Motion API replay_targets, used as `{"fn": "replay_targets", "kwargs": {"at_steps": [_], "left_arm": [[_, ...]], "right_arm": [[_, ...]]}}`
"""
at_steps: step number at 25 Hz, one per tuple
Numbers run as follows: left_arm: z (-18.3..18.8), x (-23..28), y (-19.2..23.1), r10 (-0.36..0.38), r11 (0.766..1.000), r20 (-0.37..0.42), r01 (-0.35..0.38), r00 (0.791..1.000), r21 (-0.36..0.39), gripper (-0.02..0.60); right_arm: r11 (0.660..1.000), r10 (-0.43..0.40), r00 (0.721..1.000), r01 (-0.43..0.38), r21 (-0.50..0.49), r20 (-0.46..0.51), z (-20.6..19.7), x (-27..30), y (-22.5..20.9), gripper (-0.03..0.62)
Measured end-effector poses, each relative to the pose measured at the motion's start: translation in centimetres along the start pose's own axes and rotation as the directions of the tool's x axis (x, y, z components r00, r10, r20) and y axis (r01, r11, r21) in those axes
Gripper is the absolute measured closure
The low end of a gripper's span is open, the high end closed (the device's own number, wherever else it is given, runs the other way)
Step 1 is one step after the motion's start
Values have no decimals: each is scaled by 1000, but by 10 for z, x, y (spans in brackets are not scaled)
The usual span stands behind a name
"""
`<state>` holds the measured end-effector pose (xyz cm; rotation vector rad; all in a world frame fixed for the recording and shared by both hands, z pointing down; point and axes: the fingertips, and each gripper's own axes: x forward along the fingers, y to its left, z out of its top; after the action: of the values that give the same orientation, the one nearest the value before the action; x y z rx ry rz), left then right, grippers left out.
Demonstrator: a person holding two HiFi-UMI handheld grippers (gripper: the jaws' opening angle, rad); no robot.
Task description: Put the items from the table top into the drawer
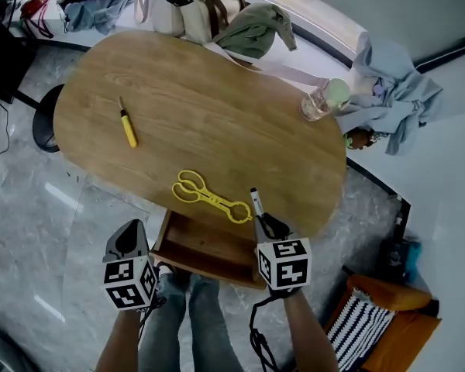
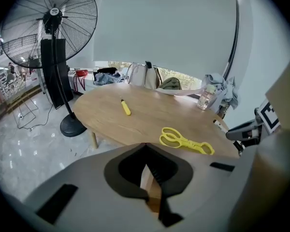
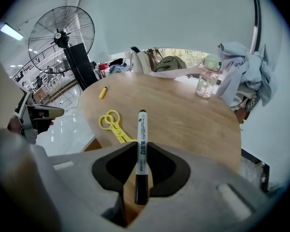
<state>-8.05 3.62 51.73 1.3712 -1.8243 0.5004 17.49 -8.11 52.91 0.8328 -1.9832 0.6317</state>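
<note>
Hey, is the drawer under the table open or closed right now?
Open. In the head view the drawer is pulled out from under the near edge of the table, with its wooden inside showing.

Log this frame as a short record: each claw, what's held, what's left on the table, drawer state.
right claw: shut on marker, over the table's near edge
left claw: shut, empty, off the table
on table: tongs, cutter, bottle
drawer: open under the near edge; nothing seen inside
task: marker not yet in drawer
</note>
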Motion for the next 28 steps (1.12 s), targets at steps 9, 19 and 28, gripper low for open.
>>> {"fn": "replay_targets", "kwargs": {"at_steps": [9, 19, 28], "left_arm": [[-22, -31, 33, -9, 1000, -17, 9, 1000, 17, 588], [-41, -22, 45, -10, 1000, -31, 10, 999, 1, 588], [-52, -8, 48, -11, 1000, -47, 11, 999, -1, 588]], "right_arm": [[996, 73, 997, -73, -57, 6, -20, -23, 78, 522], [973, 173, 983, -181, -141, -69, -55, -9, 122, 522], [959, 204, 972, -223, -174, -119, -72, 13, 133, 522]]}}
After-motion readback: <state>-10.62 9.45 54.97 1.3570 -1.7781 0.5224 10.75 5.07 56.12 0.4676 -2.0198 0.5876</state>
